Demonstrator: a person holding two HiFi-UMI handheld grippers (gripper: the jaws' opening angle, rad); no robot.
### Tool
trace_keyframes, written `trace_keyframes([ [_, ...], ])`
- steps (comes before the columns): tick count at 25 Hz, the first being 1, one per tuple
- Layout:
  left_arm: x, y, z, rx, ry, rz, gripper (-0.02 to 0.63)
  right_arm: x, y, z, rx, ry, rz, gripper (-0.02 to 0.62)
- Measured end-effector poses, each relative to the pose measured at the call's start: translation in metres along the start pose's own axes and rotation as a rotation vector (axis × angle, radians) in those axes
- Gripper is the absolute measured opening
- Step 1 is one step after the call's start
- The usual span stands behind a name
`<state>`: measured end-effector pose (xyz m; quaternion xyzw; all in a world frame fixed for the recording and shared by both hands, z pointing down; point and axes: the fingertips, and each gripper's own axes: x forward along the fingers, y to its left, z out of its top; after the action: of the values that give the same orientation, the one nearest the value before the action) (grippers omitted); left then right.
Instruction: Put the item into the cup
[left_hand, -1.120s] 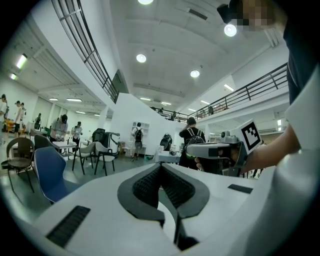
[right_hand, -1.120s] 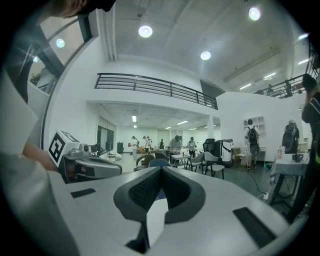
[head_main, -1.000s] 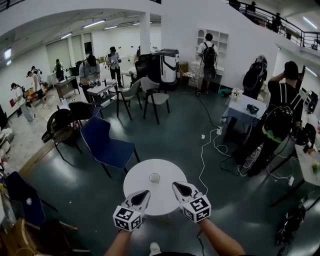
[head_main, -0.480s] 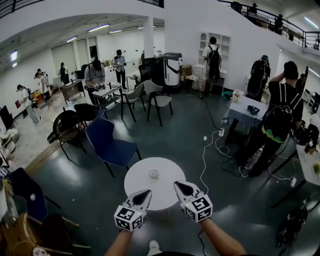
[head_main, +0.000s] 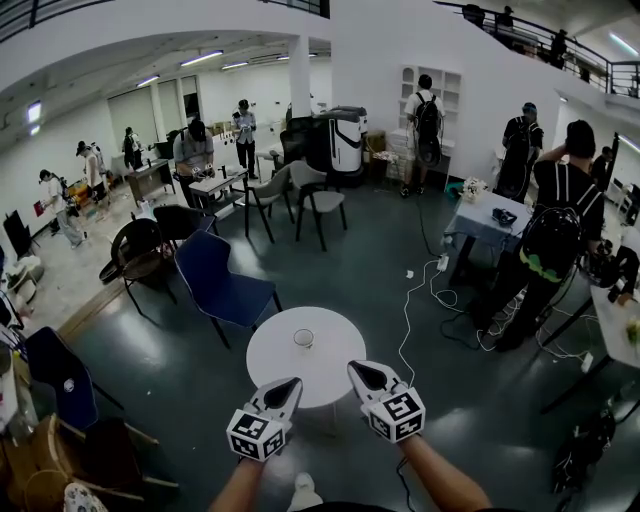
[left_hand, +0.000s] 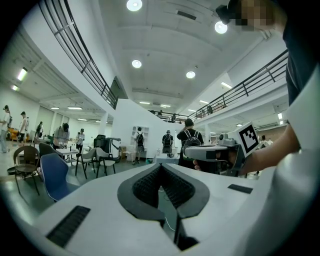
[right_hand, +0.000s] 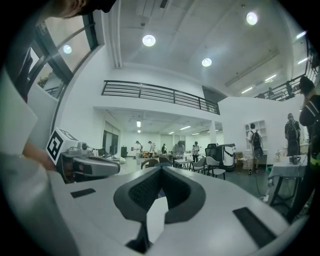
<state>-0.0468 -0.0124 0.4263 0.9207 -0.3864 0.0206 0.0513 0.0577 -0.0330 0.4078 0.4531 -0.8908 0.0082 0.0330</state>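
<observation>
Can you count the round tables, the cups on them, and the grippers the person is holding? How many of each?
Round table: 1
Cup: 1
Grippers: 2, the left gripper and the right gripper
Total: 4

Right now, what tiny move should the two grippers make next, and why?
Probably open one of them, say the right gripper, ready to fetch an item. Both it and the left gripper hover shut and empty by the near edge of the round white table, which bears only the small pale cup. I can see no item to put in.
</observation>
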Motion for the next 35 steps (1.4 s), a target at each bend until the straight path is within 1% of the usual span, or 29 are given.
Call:
trace_keyframes([
  [11, -0.017, -0.070, -0.006, 0.006, -0.017, 0.016, 0.017, -0.073, 0.006, -0.004, 0.008, -0.015, 0.002, 0.017],
  [17, -0.025, -0.097, -0.010, 0.008, -0.009, 0.026, 0.016, -0.098, 0.009, -0.010, 0.021, -0.014, 0.013, 0.017],
  [26, -0.030, -0.112, -0.012, 0.013, 0.008, 0.034, 0.017, -0.113, 0.010, -0.013, 0.048, -0.019, 0.021, 0.017],
  [30, -0.032, -0.111, -0.011, 0.012, 0.005, 0.040, 0.017, -0.112, 0.011, -0.015, 0.052, -0.016, 0.027, 0.017],
  [35, -0.041, -0.104, -0.007, 0.007, 0.002, 0.048, 0.016, -0.111, 0.015, -0.007, 0.060, -0.040, 0.003, 0.017],
])
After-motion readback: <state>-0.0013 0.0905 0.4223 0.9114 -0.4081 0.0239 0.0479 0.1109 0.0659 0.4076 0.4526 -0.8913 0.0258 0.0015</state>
